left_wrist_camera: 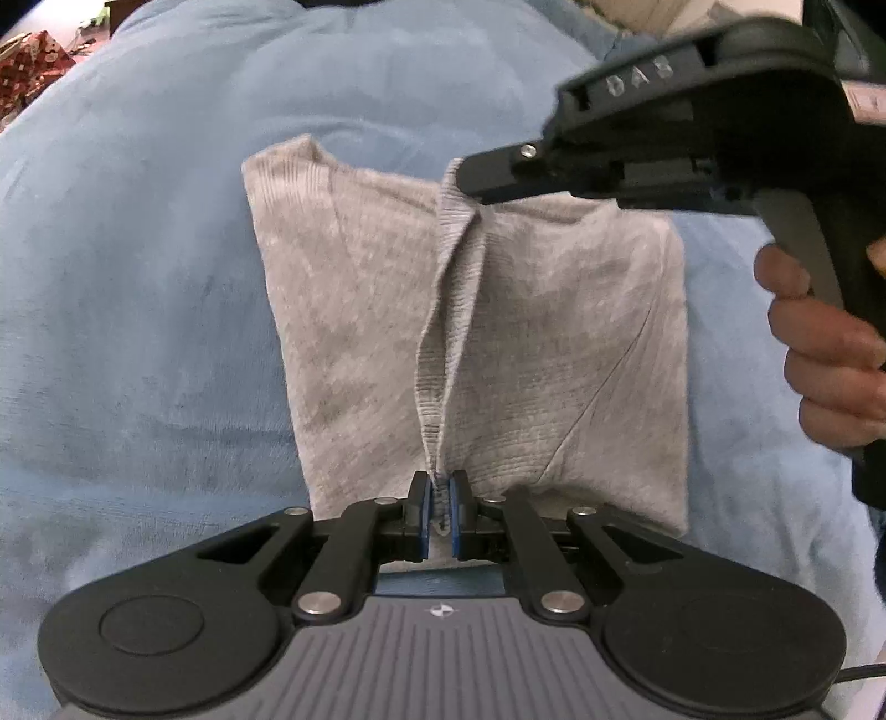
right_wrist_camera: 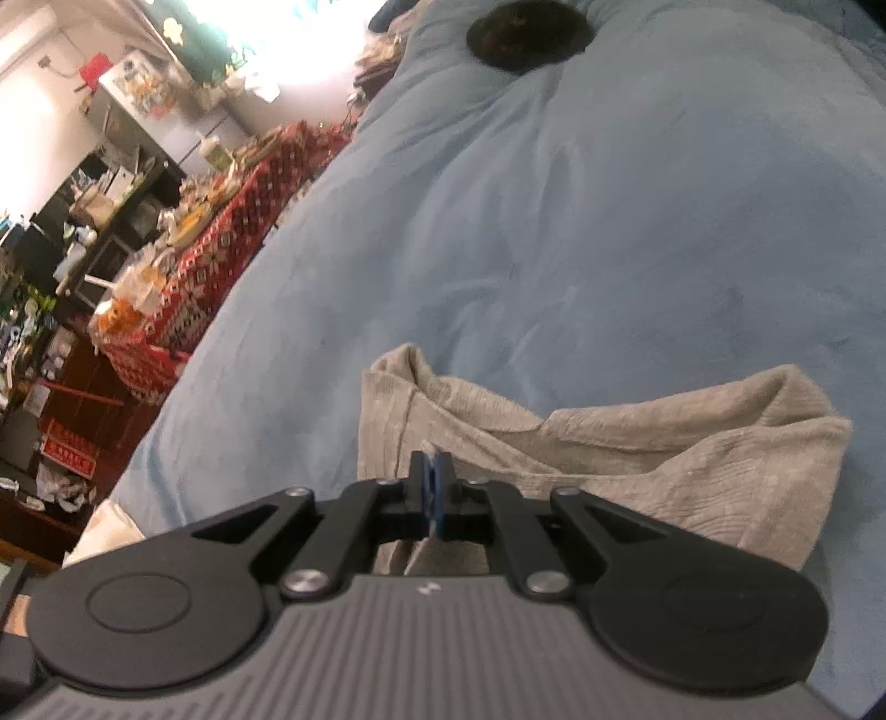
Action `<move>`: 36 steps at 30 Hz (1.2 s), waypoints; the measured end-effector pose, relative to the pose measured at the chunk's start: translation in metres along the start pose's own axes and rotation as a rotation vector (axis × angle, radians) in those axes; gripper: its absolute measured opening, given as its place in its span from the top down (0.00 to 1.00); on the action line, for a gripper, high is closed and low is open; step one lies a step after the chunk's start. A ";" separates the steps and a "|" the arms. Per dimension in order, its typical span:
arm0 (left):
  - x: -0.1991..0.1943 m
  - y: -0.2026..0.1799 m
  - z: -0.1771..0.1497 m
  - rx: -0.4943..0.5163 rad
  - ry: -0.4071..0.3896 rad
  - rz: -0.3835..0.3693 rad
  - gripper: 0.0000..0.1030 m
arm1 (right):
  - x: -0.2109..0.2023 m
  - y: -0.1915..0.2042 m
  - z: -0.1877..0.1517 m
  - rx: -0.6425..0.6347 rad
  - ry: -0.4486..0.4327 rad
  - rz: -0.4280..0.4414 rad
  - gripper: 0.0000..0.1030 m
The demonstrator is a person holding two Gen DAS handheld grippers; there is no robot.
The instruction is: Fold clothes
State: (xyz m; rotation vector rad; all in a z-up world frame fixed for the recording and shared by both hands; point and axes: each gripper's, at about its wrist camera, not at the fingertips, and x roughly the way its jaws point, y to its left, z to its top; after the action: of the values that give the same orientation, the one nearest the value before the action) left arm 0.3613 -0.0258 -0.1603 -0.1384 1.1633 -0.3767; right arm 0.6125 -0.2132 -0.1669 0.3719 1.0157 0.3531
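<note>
A grey knit garment point(left_wrist_camera: 360, 310) lies partly folded on a light blue blanket point(left_wrist_camera: 138, 249). A ribbed edge of it is pulled up into a taut ridge between my two grippers. My left gripper point(left_wrist_camera: 441, 487) is shut on the near end of that ridge, cloth showing between its blue pads. My right gripper point(left_wrist_camera: 470, 185) comes in from the upper right, held by a hand point(left_wrist_camera: 825, 354), and pinches the far end. In the right wrist view the right gripper point(right_wrist_camera: 433, 471) is shut on a thin edge of the grey garment point(right_wrist_camera: 692, 459), which bunches to the right.
The blue blanket point(right_wrist_camera: 581, 221) covers a bed. A dark round object point(right_wrist_camera: 526, 33) lies at its far end. Left of the bed stands a table with a red patterned cloth point(right_wrist_camera: 221, 221) and cluttered shelves point(right_wrist_camera: 66, 232).
</note>
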 end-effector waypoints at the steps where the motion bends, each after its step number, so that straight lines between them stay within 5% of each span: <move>1: 0.002 0.002 0.000 -0.004 0.005 0.003 0.88 | 0.006 -0.002 -0.001 0.004 0.010 -0.002 0.92; 7: -0.003 0.010 -0.003 -0.015 0.016 0.015 0.70 | 0.002 -0.007 -0.001 0.027 -0.005 -0.010 0.62; 14: -0.030 0.019 -0.009 0.067 0.000 0.076 0.70 | -0.024 -0.008 -0.005 0.031 -0.043 -0.023 0.62; 18: -0.041 0.019 0.007 0.161 -0.070 0.114 0.71 | -0.046 0.002 -0.036 -0.105 0.029 -0.135 0.62; 21: -0.037 0.024 0.028 0.199 -0.095 0.099 0.86 | -0.047 -0.004 -0.060 -0.083 0.092 -0.157 0.62; 27: -0.014 0.027 0.076 0.251 -0.111 -0.010 0.86 | -0.045 -0.026 -0.092 0.023 0.116 -0.202 0.63; 36: 0.020 0.025 0.110 0.261 -0.060 0.022 0.86 | -0.044 -0.050 -0.087 0.084 0.050 -0.280 0.64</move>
State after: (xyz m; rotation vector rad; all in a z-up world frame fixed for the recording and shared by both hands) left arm 0.4744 -0.0189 -0.1414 0.0905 1.0461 -0.4980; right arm 0.5212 -0.2651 -0.1985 0.2926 1.1176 0.0676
